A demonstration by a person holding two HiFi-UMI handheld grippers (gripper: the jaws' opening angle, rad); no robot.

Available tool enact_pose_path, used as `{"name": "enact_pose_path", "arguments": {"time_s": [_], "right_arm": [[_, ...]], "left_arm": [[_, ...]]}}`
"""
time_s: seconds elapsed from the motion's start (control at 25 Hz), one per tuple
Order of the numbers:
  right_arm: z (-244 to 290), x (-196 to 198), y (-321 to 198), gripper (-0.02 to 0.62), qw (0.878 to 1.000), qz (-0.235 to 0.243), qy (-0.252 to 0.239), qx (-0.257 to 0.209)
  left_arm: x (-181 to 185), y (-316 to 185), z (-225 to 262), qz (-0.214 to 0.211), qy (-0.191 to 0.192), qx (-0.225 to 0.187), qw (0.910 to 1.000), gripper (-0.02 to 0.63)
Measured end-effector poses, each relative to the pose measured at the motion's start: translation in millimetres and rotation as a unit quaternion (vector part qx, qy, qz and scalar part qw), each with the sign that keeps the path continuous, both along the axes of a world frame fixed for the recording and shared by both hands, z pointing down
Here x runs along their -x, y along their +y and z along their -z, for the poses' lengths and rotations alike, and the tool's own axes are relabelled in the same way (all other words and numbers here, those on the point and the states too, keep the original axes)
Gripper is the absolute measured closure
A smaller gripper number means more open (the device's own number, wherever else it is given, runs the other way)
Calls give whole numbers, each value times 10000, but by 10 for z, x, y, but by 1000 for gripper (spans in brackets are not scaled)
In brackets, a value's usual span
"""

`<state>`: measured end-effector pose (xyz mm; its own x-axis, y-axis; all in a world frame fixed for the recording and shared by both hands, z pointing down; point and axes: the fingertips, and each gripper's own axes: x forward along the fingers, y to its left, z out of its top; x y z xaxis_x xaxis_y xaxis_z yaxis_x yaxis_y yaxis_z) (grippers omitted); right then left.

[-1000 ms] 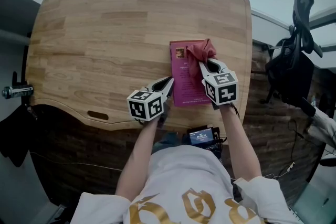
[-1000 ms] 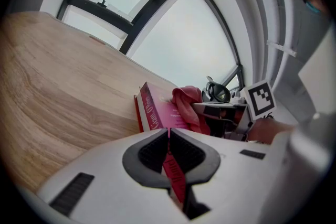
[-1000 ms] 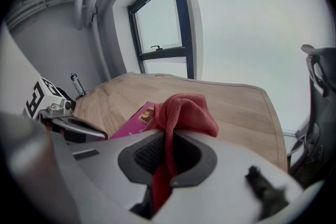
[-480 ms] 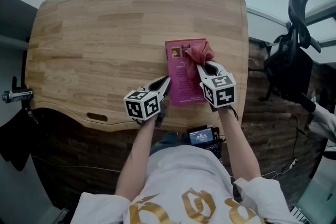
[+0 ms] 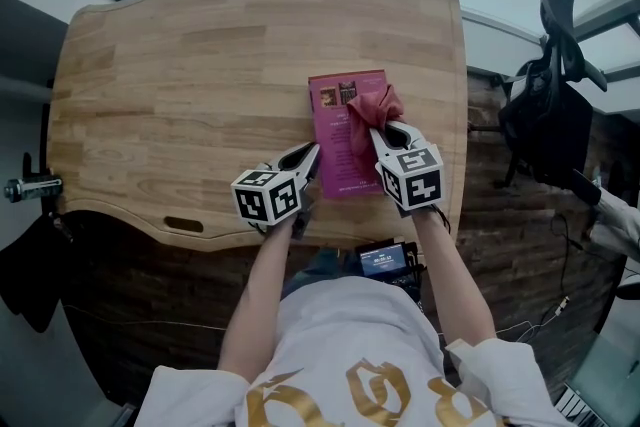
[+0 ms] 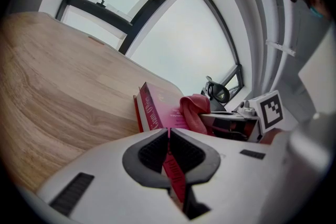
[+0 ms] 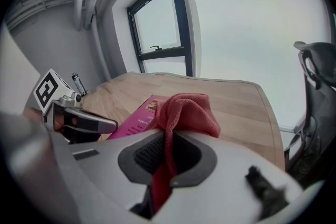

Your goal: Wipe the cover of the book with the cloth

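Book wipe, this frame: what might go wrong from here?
1. The left gripper pinches the book only by its thin edge; a wiping stroke may pull it free or bend the cover.
2. The cloth is bunched in the right gripper, so the jaws may scrape the cover.

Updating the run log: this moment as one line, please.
step: wipe cover | left gripper: shut on book edge | right gripper: shut on cloth | cloth: on book cover

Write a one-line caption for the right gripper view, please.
Right gripper clamps a crumpled red cloth over the magenta book lying on the light wooden table.
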<state>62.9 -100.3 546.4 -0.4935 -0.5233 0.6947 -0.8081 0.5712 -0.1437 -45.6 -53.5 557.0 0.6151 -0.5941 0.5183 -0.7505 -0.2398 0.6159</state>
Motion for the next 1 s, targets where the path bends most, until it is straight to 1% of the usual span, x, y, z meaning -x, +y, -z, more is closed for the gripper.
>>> {"name": "enact_pose_path", "arguments": {"time_s": [0.64,1.0], "right_arm": [[-15,-29,242,555,10000,-44,2,6],[-16,-50,350,555,9998,-172,-44,23]], "left_arm": [[1,1,-11,-20,18,-35,10000,582],[-2,2,-12,-74,22,-35,10000,583]]}}
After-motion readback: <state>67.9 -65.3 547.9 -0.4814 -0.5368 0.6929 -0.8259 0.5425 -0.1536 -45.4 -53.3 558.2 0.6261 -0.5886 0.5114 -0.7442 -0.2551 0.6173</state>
